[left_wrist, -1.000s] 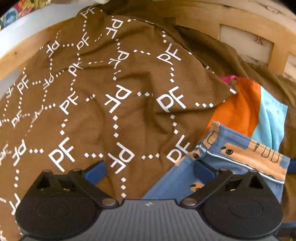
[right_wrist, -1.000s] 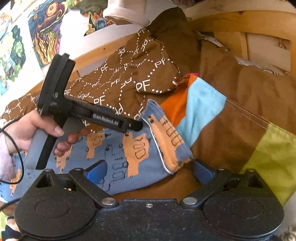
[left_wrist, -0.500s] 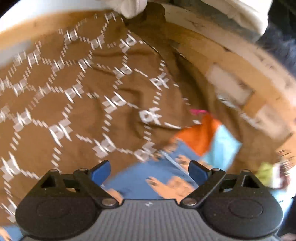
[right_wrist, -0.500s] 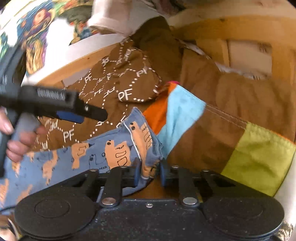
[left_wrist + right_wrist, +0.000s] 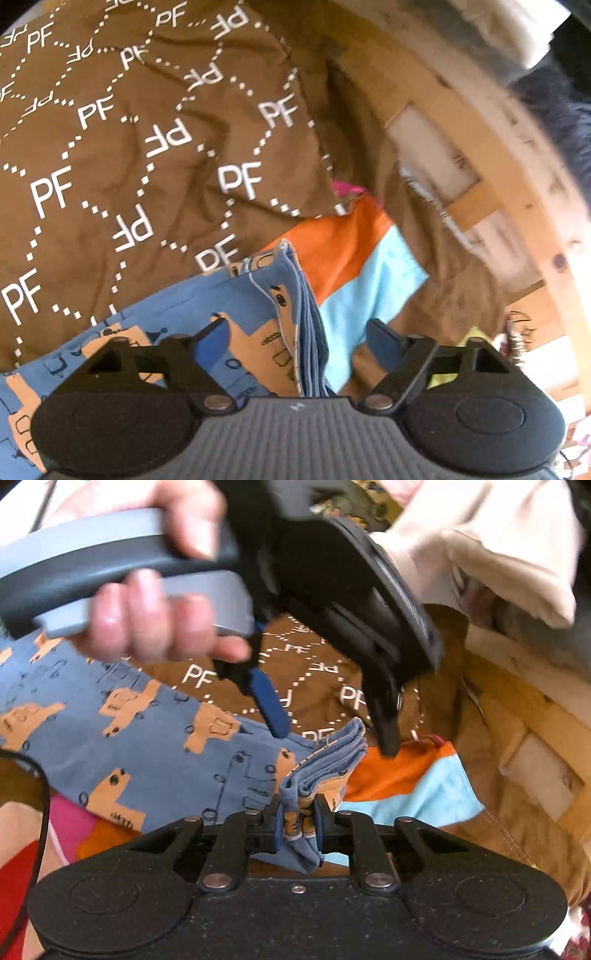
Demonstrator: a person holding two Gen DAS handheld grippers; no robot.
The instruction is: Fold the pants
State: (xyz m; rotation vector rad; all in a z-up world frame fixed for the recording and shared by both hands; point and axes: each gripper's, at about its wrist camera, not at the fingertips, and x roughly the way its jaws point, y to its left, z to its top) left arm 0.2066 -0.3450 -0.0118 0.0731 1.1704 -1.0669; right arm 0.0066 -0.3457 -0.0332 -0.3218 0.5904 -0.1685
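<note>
The right gripper (image 5: 297, 821) was clamped on a bunched corner of the pants (image 5: 155, 746), its two pads pressed tight against a stack of folded blue layers with a little tan print showing between them; its jaws were closing the last bit. From that pinch the pants, blue with tan bear-like figures and thin line drawings, spread away toward nine and ten o'clock in the right wrist view, lying over a brown cloth printed with white "PF" letters (image 5: 325, 679) and dotted hexagons.

At twelve o'clock in that view a hand (image 5: 147, 602) gripped the grey handle of the left gripper (image 5: 328, 734), which hung above the pants' folded edge. One blue-padded finger pointed down just left of the stacked hem, the other dark finger just right of it.

In the left wrist view the left gripper (image 5: 295, 339) stood fairly wide with its jaws closing. The stacked edge of the pants (image 5: 258, 317) rose between its fingers, nearer the left one, but neither pad pressed on the cloth. Beyond the hem, toward one o'clock, lay a patchwork cover with orange and light blue panels (image 5: 354, 266), the brown "PF" cloth (image 5: 147, 147) filling the view from nine to twelve o'clock. A wooden frame (image 5: 491, 177) ran along the two o'clock side, blurred. A pale sleeve (image 5: 487, 539) showed at one o'clock in the right wrist view.
</note>
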